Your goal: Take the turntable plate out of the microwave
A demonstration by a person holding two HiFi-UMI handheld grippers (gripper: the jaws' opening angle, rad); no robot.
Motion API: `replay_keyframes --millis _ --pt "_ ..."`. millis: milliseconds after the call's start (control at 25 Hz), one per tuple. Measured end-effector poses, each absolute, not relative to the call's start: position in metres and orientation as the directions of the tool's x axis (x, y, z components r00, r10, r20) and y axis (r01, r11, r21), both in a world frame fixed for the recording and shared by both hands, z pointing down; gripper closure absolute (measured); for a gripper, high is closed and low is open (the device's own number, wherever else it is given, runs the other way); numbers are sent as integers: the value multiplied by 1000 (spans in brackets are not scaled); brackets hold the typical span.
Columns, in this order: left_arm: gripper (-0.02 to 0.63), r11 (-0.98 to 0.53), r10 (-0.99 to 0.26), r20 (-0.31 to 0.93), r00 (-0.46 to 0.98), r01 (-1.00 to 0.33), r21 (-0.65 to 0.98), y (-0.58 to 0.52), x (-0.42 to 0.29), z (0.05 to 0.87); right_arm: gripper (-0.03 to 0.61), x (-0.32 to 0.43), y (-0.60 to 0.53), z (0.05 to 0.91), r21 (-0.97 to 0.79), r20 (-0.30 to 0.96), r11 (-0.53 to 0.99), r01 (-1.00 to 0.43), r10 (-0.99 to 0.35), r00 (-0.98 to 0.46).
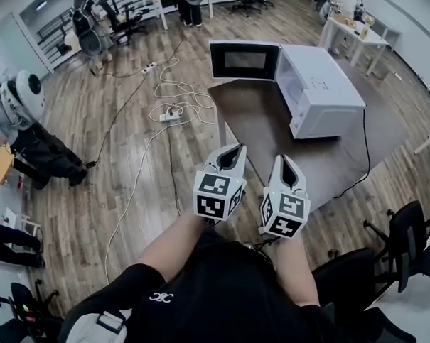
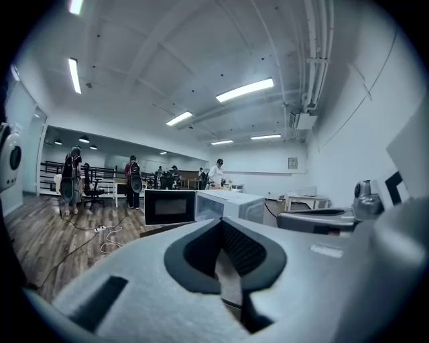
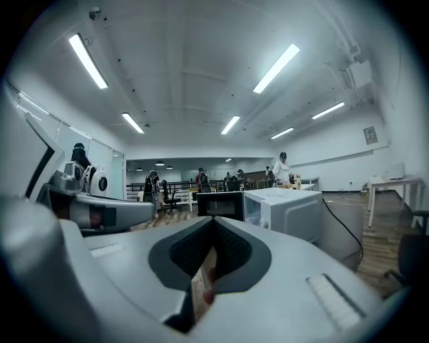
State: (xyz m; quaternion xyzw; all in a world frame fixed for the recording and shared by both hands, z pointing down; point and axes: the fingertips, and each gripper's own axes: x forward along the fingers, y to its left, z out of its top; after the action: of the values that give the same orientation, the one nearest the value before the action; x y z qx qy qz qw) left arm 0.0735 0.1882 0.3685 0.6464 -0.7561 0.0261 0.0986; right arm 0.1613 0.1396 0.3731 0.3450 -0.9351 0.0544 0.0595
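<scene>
A white microwave point(image 1: 319, 90) stands on a dark brown table point(image 1: 263, 130), its door point(image 1: 244, 60) swung open to the left. The turntable plate is hidden from every view. My left gripper point(image 1: 232, 150) and right gripper point(image 1: 282, 163) hover side by side short of the table's near end, both shut and empty, pointing toward the microwave. The left gripper view shows its shut jaws point(image 2: 221, 226) with the microwave point(image 2: 231, 204) and its door point(image 2: 169, 206) far ahead. From the right gripper point(image 3: 213, 226), the microwave point(image 3: 285, 211) is ahead on the right.
A power strip with white cables point(image 1: 171, 114) lies on the wooden floor left of the table. A black cord point(image 1: 364, 149) runs off the microwave's back. Black office chairs point(image 1: 404, 243) stand at the right, and a white table point(image 1: 353, 31) at the far back. People point(image 1: 21, 134) stand at the left.
</scene>
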Motion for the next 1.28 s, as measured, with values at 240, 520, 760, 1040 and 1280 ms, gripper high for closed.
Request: replay_keyframes --millis 240,520,760,1040,1280 --pt "606 129 -977 181 -116 -989 65 170 74 367 571 163 128 372 -55 140 743 -667 -656 -742" --pt "606 97 -980 182 -81 -992 80 117 55 375 571 143 85 379 -26 149 726 -687 -676 -721" --pt "606 71 -980 192 -53 -994 89 72 19 385 571 100 52 386 -17 153 721 -693 -683 -714" --pt "606 17 -974 228 9 -994 112 0 -27 402 571 56 -19 404 -17 198 680 -733 -716 -669" --pt "606 -33 -966 250 62 -992 120 -57 -62 402 572 24 -71 407 -4 230 628 -779 -757 -611"
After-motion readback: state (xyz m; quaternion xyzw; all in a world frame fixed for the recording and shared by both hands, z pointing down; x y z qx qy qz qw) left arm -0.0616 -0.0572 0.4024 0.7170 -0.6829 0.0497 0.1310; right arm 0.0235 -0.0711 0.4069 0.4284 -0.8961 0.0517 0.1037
